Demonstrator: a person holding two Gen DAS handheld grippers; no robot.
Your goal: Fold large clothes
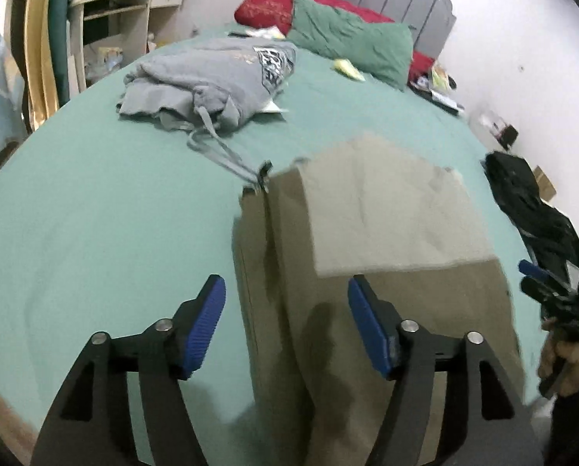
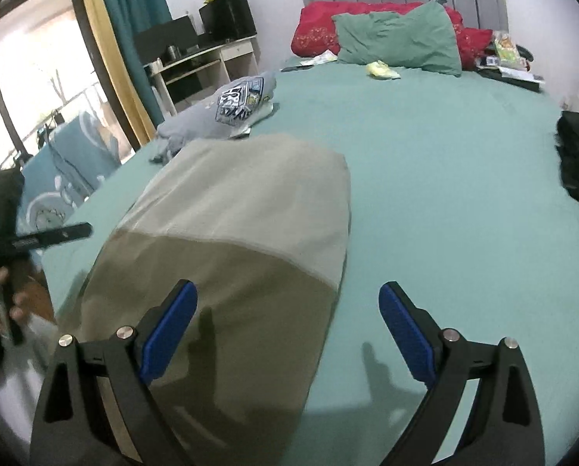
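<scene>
A khaki garment (image 1: 367,213) lies flat on the green bed sheet (image 1: 95,233), its paler far part folded over the darker near part. My left gripper (image 1: 285,295) hovers open over the garment's near left edge, with nothing between its blue pads. In the right wrist view the same garment (image 2: 243,213) spreads ahead and to the left. My right gripper (image 2: 288,295) stands open over its near right edge, the left pad above the cloth and the right pad above bare sheet (image 2: 444,194). Neither gripper touches the cloth.
A crumpled grey hoodie (image 1: 212,73) lies farther back on the bed, its drawstring reaching toward the khaki garment. A green pillow (image 1: 351,42) and a red pillow (image 1: 270,4) rest against the grey headboard. A black garment (image 1: 530,202) sits at the right bed edge. A hand (image 1: 561,357) shows at the right.
</scene>
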